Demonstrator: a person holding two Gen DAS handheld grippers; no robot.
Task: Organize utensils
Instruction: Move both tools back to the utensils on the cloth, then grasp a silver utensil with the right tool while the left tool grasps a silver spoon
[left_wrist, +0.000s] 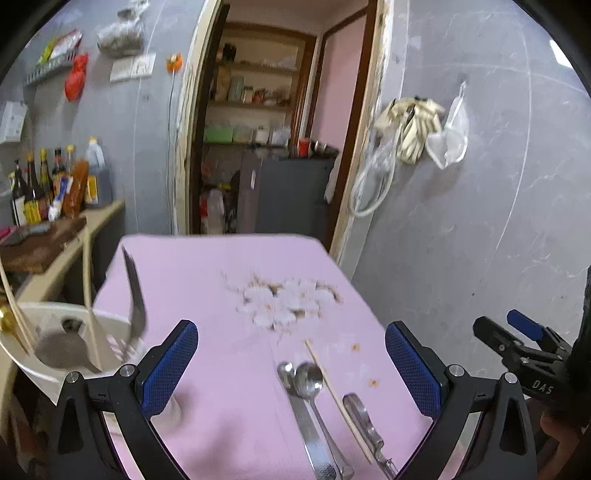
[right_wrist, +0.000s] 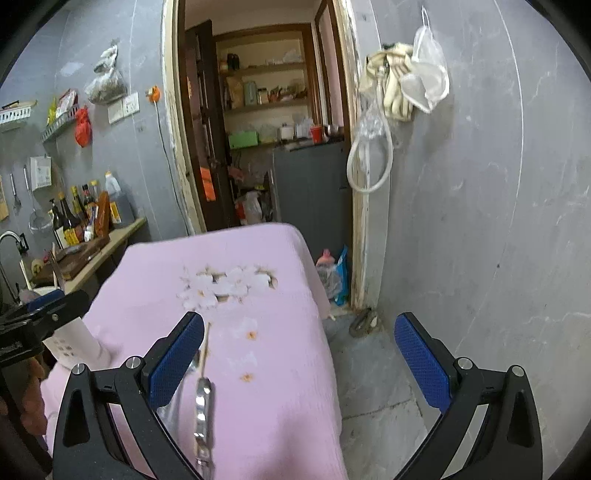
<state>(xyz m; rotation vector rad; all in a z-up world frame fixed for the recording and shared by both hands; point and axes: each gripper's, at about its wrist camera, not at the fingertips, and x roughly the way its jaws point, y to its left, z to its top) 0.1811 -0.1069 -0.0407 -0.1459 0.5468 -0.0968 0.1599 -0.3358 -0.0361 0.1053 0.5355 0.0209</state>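
On the pink cloth (left_wrist: 229, 295) lie two steel spoons (left_wrist: 308, 380), a single chopstick (left_wrist: 338, 398) and a metal peeler (left_wrist: 364, 421), near the front between my left gripper's fingers. My left gripper (left_wrist: 291, 369) is open and empty above them. A white utensil holder (left_wrist: 70, 339) at the left holds chopsticks and a dark knife (left_wrist: 135, 295). My right gripper (right_wrist: 299, 354) is open and empty over the cloth's right edge; the peeler (right_wrist: 203, 406) and chopstick (right_wrist: 205, 347) lie by its left finger. The right gripper also shows in the left wrist view (left_wrist: 517, 339).
A counter (left_wrist: 55, 254) at the left carries sauce bottles and a wooden board. A doorway (left_wrist: 266, 140) behind the table opens onto shelves. Bags and gloves (left_wrist: 413, 125) hang on the grey wall at the right. Bare floor (right_wrist: 369, 387) lies right of the table.
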